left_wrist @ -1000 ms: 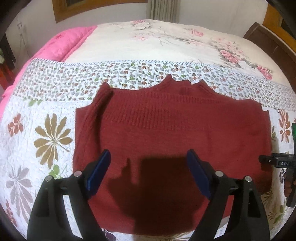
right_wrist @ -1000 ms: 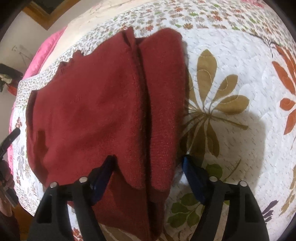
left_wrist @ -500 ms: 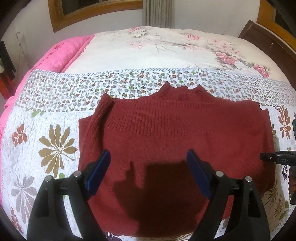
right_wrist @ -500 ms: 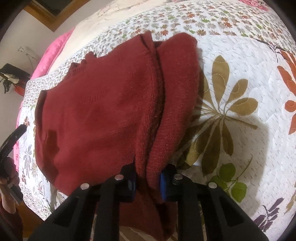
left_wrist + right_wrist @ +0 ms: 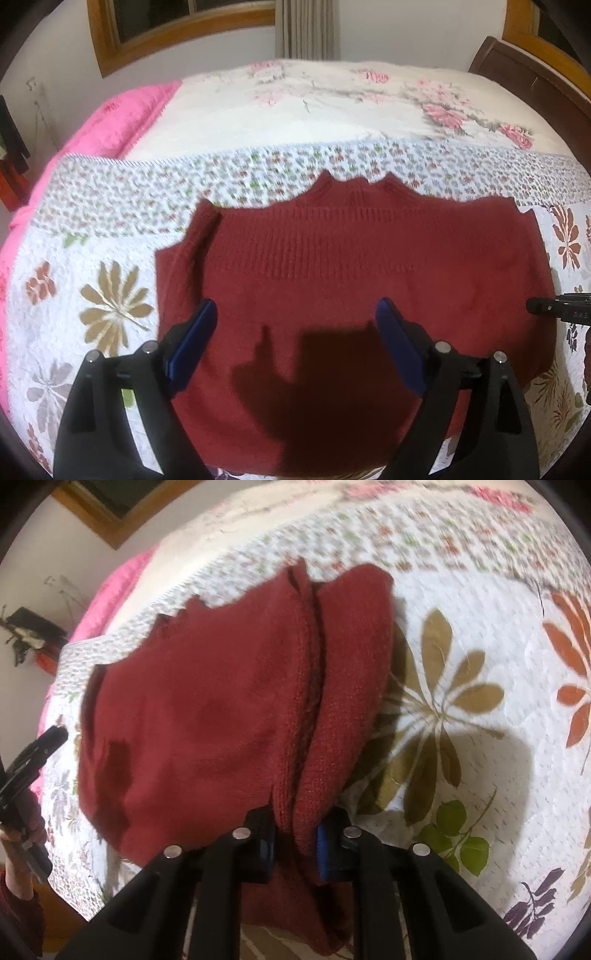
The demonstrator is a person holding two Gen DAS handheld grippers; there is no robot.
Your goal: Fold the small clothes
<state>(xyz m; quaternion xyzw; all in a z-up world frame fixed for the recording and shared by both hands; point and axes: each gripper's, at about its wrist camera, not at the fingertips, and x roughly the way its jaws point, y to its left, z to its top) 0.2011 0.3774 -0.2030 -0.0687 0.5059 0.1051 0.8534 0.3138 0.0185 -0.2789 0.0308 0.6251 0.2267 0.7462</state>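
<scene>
Left wrist view showed the left tongs [image 5: 295, 328] spread wide and empty above the near half of a dark red knitted sweater [image 5: 351, 280], which lay flat on the bed's flowered quilt [image 5: 110, 280]. Beyond their tips ran the ribbed band and the scalloped neckline; to their left, one sleeve appeared already turned in over the body, making a thick soft ridge. At the far right edge of that view the black tip of the other tool poked in.

Right wrist view showed the right tongs [image 5: 293, 843] clamped on the doubled side edge of the sweater, blue pads pressing on either side of a raised, bunched fold of wool that ran straight ahead from the tips. Left of them the body spread out broad and smooth; right of them was bare quilt with stitched leaf shapes.

By my judgement, the folding was at an early-to-middle stage: the sides were gathered, but the garment remained wide, with the crosswise folds yet to make.
</scene>
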